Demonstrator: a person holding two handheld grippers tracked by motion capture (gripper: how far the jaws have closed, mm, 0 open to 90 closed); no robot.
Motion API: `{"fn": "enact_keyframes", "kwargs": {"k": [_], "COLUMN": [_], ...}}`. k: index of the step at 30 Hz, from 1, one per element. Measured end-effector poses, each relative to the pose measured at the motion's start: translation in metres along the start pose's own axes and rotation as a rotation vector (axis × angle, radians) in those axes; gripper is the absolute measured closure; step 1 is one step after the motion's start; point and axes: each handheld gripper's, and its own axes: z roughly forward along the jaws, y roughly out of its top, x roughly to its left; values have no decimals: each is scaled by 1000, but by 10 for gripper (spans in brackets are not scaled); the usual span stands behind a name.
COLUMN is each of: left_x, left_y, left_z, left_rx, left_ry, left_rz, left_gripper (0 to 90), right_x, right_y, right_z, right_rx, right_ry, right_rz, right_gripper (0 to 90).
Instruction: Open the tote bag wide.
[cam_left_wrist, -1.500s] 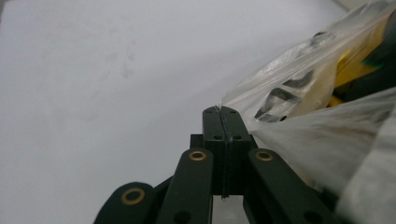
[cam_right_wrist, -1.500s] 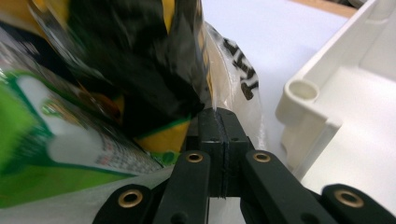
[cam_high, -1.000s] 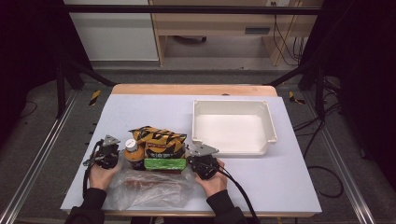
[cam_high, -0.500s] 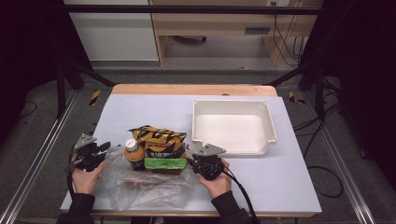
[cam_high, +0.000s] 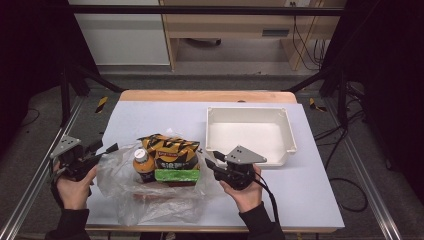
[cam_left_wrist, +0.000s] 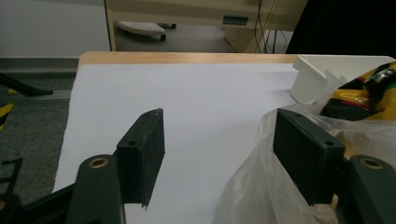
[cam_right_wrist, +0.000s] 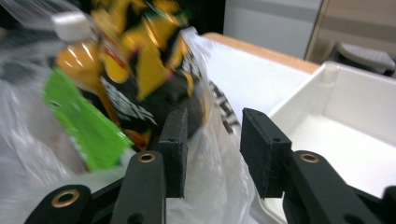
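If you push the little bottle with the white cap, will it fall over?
Probably it would tip rather than slide. The bottle stands upright, narrow for its height, on crinkled clear bag instead of bare table. The snack packet right beside it might prop it on that side. Lying down, its round body would likely roll.

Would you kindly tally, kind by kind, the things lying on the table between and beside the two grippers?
Clear plastic bag: 1
Bottle with a white cap: 1
Yellow and black snack packet: 1
Green packet: 1
White tray: 1
Total: 5
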Motion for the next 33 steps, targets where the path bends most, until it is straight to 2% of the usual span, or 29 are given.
{"fn": "enact_keyframes", "kwargs": {"k": [2, 6, 9, 11, 13, 17, 19, 22, 27, 31, 33], "left_x": [-1, 3, 9, 13, 16, 17, 11, -2, -29, -49, -52], "left_y": [1, 8, 16, 20, 23, 30, 33, 38, 36, 24, 15], "left_z": [1, -1, -1, 1, 1, -9, -18, -30, -40, -37, -33], "left_rx": [7, -14, -13, -2, -1, -60, -86, -97, -66, 15, 57], "left_ry": [-4, 5, 37, 53, 70, 19, -14, -56, -134, -131, -94], "left_rz": [5, -11, -8, -3, 6, -26, -14, 12, 69, 148, 181], "left_gripper": [336, 353, 377, 442, 466, 484, 484, 480, 450, 430, 441], "right_x": [3, 7, 5, 3, 1, 0, 0, 0, 4, 14, 20], "right_y": [4, 6, 6, 5, 3, 1, 2, 4, 7, 9, 8], "right_z": [-5, -12, -13, -13, -13, -14, -16, -21, -28, -32, -31], "right_rx": [-11, -8, 3, 7, 14, 17, 14, 6, -5, -10, -1], "right_ry": [14, 33, 28, 24, 21, 20, 22, 29, 60, 100, 133], "right_rz": [-8, -19, -25, -19, -18, -17, -16, -15, -4, -8, -15], "right_gripper": [614, 598, 597, 605, 617, 617, 616, 609, 562, 490, 464]}}
